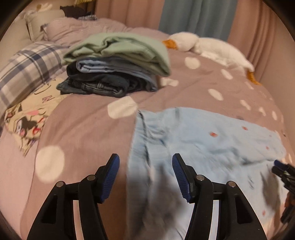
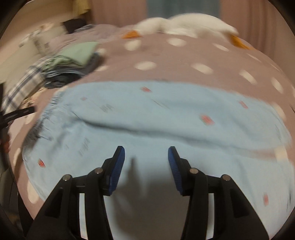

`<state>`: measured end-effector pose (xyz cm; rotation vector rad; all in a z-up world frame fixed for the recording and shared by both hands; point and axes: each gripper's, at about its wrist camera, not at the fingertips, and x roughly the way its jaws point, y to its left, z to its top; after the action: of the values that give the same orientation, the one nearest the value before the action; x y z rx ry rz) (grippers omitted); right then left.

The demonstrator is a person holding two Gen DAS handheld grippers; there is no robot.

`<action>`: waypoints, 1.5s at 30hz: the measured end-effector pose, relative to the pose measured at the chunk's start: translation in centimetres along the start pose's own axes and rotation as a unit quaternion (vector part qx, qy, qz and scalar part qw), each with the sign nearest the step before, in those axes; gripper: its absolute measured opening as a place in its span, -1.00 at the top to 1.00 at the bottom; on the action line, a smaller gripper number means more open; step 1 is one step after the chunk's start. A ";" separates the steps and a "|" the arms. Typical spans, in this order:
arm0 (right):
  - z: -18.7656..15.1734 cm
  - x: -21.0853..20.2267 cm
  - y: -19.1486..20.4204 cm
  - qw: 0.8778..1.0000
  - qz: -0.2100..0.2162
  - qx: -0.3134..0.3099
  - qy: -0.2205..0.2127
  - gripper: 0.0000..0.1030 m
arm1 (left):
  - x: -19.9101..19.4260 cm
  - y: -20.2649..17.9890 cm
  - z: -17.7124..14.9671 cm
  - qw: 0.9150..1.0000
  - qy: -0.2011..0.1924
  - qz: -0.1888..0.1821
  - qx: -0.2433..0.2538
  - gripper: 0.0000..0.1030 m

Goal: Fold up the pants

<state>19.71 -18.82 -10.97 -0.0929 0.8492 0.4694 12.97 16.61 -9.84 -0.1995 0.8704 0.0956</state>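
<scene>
One pair of pants: light blue pants (image 2: 147, 114) with small red marks, spread flat across the bed (image 1: 88, 129), waistband toward the left
Fold so far: a long crease runs across the middle, the nearer layer lying smooth
Left gripper (image 1: 145, 175): jaws apart, nothing between the pads, poised over the waistband edge
Right gripper (image 2: 146, 169): jaws released too, empty, over the nearer cloth; its shadow falls on the fabric
Stack (image 1: 114, 68): folded clothes, green on top, denim beneath, well apart from the pants at the far left
Pillow (image 1: 27, 68): plaid, beside the stack
Goose (image 1: 202, 48): white plush toy along the far edge, by the curtains (image 1: 195, 16)
</scene>
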 end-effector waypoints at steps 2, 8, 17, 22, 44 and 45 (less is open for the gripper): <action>1.7 1.8 0.8 0.999 0.014 -0.033 0.010 -0.08 | 1.9 0.7 1.2 1.000 0.014 0.005 -0.004 -0.14; 7.5 7.5 0.6 0.996 0.043 -0.064 0.037 -0.08 | 5.9 1.6 3.3 0.995 0.060 -0.071 -0.018 -0.14; 12.7 16.3 -0.6 0.979 0.066 -0.124 0.145 -0.09 | 8.8 2.5 5.2 0.980 0.103 -0.167 -0.013 -0.14; 12.5 15.7 -0.1 0.965 0.112 -0.163 0.171 0.83 | 8.4 2.1 5.1 0.978 0.115 -0.169 0.042 0.09; 8.0 -3.0 5.0 0.981 0.032 -0.189 0.002 0.93 | -3.2 -0.3 2.3 0.988 -0.027 -0.124 0.083 0.57; 6.8 -4.5 5.7 0.980 0.031 -0.194 -0.002 0.93 | -4.0 -0.5 1.7 0.988 -0.036 -0.117 0.090 0.57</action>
<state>19.46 -13.58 -2.55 -0.4258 0.7486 0.6909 11.74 16.46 -5.65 -0.1269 0.7732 -0.1942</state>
